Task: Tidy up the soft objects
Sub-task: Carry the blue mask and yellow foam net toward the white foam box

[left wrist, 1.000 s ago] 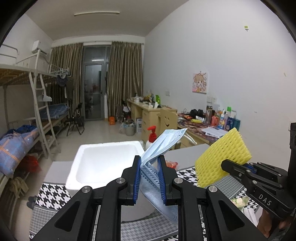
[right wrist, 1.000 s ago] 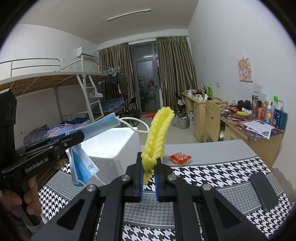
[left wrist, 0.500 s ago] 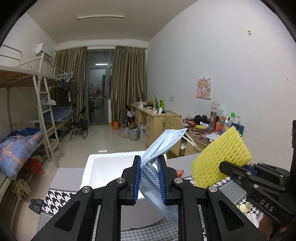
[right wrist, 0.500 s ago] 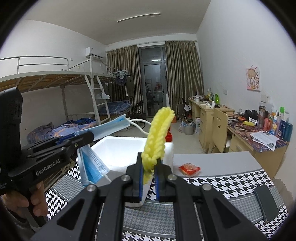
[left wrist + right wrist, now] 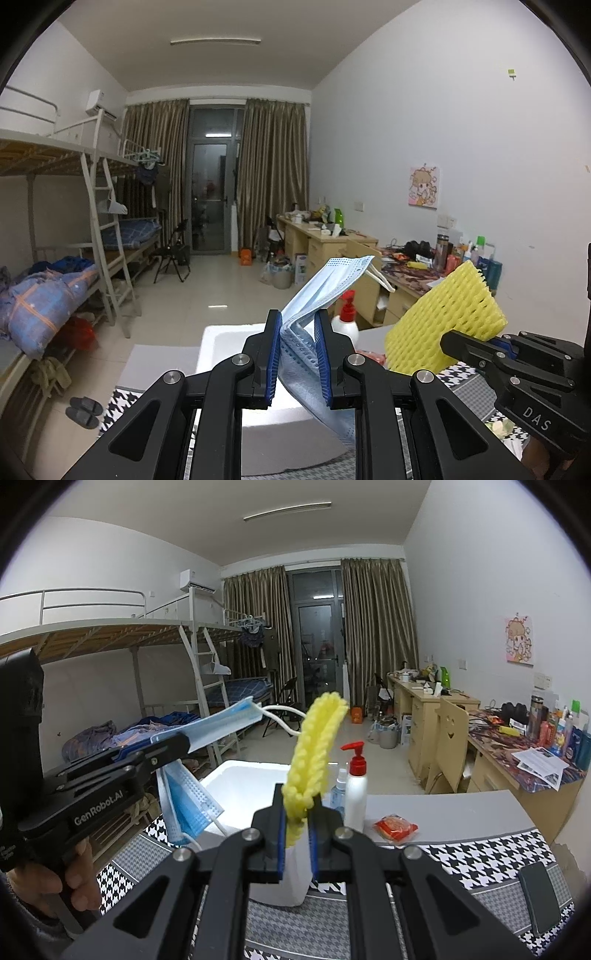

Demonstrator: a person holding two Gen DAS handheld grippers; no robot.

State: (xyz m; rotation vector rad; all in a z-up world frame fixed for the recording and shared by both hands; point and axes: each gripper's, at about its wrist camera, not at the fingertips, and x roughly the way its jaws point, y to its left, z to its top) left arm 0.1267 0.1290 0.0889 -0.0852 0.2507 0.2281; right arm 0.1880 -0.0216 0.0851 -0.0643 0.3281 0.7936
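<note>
Both tools loaded above the desk — a mask in the left, foam netting in the right.

Left wrist view: the left tool (image 5: 297, 354) is clamped on a blue face mask (image 5: 325, 288) that rises toward 1 o'clock; the yellow foam net (image 5: 443, 317) sits at 3 o'clock, the white foam box (image 5: 229, 339) just behind the fingers. Right wrist view: the right tool (image 5: 297, 834) pinches the foam net (image 5: 314, 753) upright — the mask (image 5: 192, 805) hangs at 9 o'clock beside the box (image 5: 243, 779) on the houndstooth desk (image 5: 480, 853).

white foam box (image 5: 240, 779) open-topped, pump bottle (image 5: 355, 786) beside its rim
</note>
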